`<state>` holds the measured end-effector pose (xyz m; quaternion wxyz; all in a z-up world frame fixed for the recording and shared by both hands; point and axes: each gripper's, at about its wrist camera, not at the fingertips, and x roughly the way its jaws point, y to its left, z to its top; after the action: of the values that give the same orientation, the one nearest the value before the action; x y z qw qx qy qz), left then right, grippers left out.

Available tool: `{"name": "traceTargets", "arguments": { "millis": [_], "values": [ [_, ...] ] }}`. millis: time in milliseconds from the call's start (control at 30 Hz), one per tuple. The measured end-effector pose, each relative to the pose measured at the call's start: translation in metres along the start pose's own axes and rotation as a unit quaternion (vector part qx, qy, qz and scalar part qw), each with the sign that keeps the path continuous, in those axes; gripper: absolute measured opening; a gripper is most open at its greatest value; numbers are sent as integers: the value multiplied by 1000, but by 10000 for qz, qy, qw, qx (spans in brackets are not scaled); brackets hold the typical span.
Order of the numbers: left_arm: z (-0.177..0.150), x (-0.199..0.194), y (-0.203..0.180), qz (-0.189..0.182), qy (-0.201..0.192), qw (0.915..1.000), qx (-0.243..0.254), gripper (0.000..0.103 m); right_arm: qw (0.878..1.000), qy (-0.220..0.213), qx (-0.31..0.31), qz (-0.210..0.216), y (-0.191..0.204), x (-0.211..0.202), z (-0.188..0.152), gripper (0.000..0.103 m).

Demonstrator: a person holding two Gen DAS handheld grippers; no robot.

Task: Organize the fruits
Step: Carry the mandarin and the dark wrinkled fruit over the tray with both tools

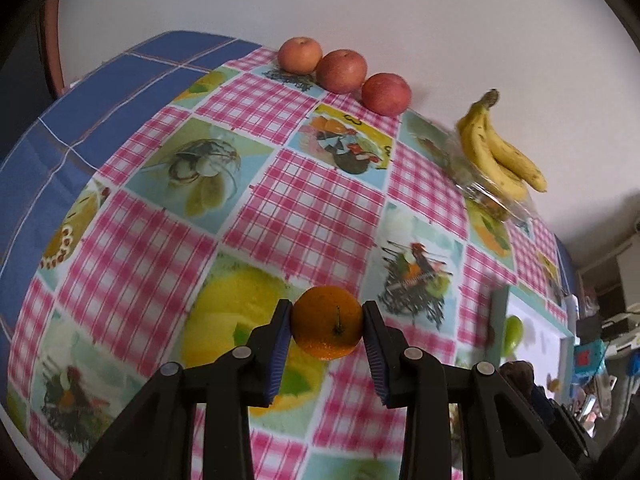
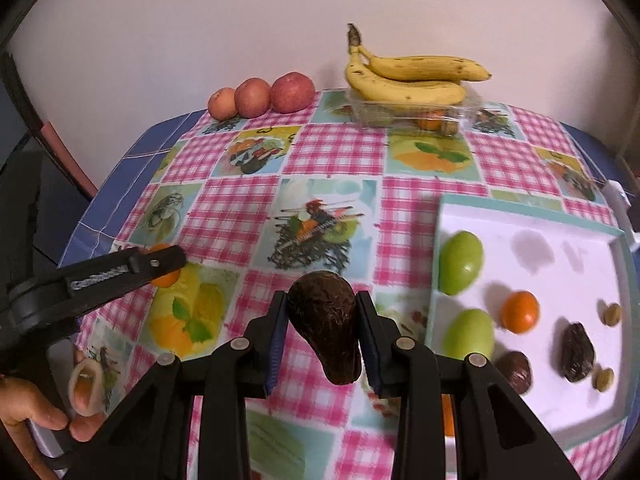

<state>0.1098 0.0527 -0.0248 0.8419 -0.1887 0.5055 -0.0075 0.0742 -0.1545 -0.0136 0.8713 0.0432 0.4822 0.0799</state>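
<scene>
Two grippers loaded — left gripper clamps orange, right gripper pinches dark avocado, both lifted off tablecloth, likely for sorting. Beside right: white tray with mixed fruit. Far edge: apples lined up, bananas atop clear container.

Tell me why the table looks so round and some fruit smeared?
Left wrist view: fisheye bends the tablecloth; the bananas smear, the held orange stays sharp. Right wrist view: same bulge; the tray fruit blurs, the avocado less.
</scene>
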Motion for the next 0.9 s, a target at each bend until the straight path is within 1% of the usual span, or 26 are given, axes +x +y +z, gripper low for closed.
{"name": "traceTargets", "arguments": {
  "millis": [67, 200, 600, 800, 900],
  "values": [
    [-7, -10, -3, 9, -62, 9999, 79, 37, 10000, -15, 58, -49, -7, -7, -6, 35],
    [-19, -23, -7, 36, -127, 9997, 197, 37, 9997, -33, 257, -14, -19, -20, -17, 35],
    [-51, -35, -23, -30, 25, 9993, 382, 37, 9968, 51, 783, -132, -55, -45, -46, 35],
    [-59, -35, -45, 5, 63, 9976, 692, 37, 9939, -31, 1040, -379, -80, -56, -47, 35],
    [-65, -34, -60, -39, 95, 9960, 885, 37, 9902, -72, 1322, -452, -102, -59, -47, 35]
  ]
}}
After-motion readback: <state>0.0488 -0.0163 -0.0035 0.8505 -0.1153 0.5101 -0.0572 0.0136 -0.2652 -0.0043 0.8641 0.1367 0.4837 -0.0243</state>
